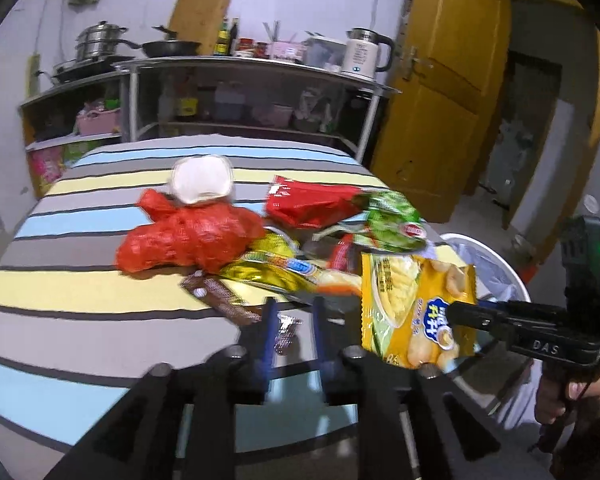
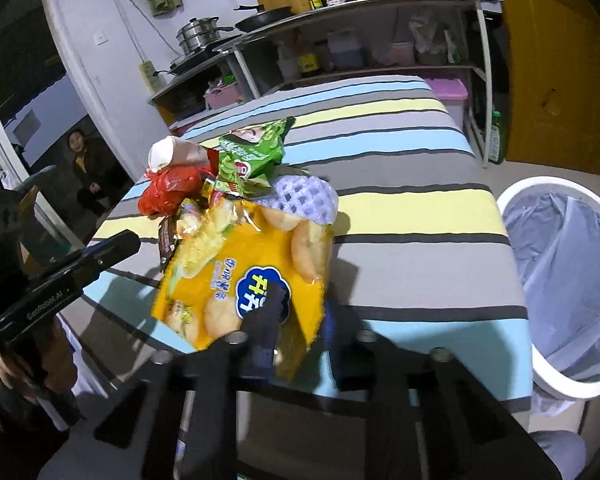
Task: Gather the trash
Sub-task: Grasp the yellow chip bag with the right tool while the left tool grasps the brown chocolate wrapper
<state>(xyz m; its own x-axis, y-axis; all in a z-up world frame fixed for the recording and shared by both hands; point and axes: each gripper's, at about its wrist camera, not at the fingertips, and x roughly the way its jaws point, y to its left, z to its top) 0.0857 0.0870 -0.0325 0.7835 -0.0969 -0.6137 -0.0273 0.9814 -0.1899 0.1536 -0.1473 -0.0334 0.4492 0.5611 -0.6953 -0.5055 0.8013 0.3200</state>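
Note:
My right gripper (image 2: 298,308) is shut on a yellow snack bag (image 2: 244,264) and holds it lifted over the table's near edge; the bag also shows in the left wrist view (image 1: 412,308), pinched by the right gripper (image 1: 460,314). My left gripper (image 1: 294,320) is open and empty, just above a small clear wrapper (image 1: 286,330). The trash pile lies on the striped table (image 1: 80,288): a red plastic bag (image 1: 188,236), a white cup (image 1: 202,184), a red packet (image 1: 312,204), a green packet (image 1: 392,220), a gold wrapper (image 1: 276,268), a brown wrapper (image 1: 220,296).
A white bin (image 2: 560,280) with a clear liner stands on the floor right of the table. A shelf (image 1: 240,96) with pots, a pan and a kettle is behind the table. A yellow door (image 1: 440,92) is at the right. A person (image 2: 86,168) crouches at far left.

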